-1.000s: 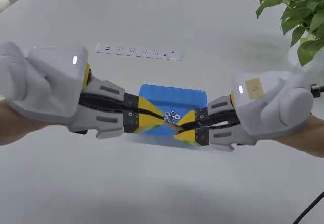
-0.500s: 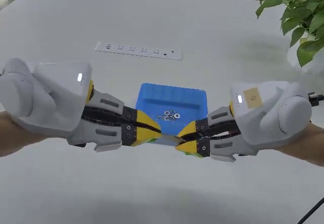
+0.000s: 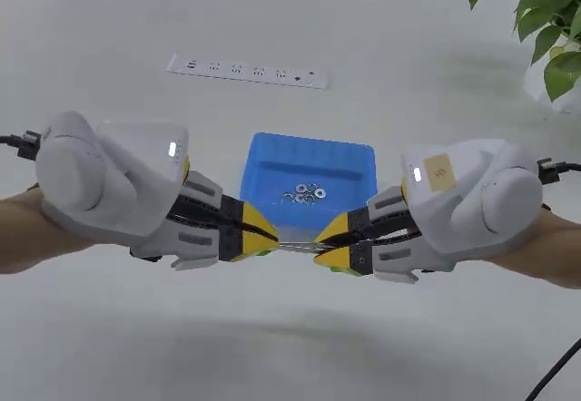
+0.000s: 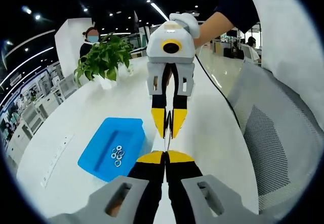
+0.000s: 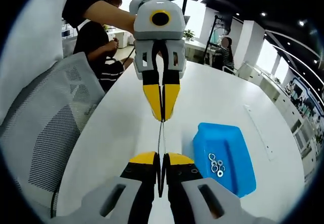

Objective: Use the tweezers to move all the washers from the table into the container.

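Thin metal tweezers span the short gap between my two grippers just in front of the blue container. My left gripper is shut on one end and my right gripper is shut on the other, tips facing each other. Several washers lie inside the container. In the left gripper view the tweezers run from my left gripper up to the right gripper, with the container and washers to the left. The right gripper view mirrors this: tweezers, right gripper, container, washers.
A white power strip lies on the table beyond the container. A potted plant stands at the far right. A black cable trails at the lower right corner. A mesh chair stands beside the table.
Both grippers have drawn back from over the container toward the person, carrying the tweezers with them. The tips now sit in front of the container's near edge.
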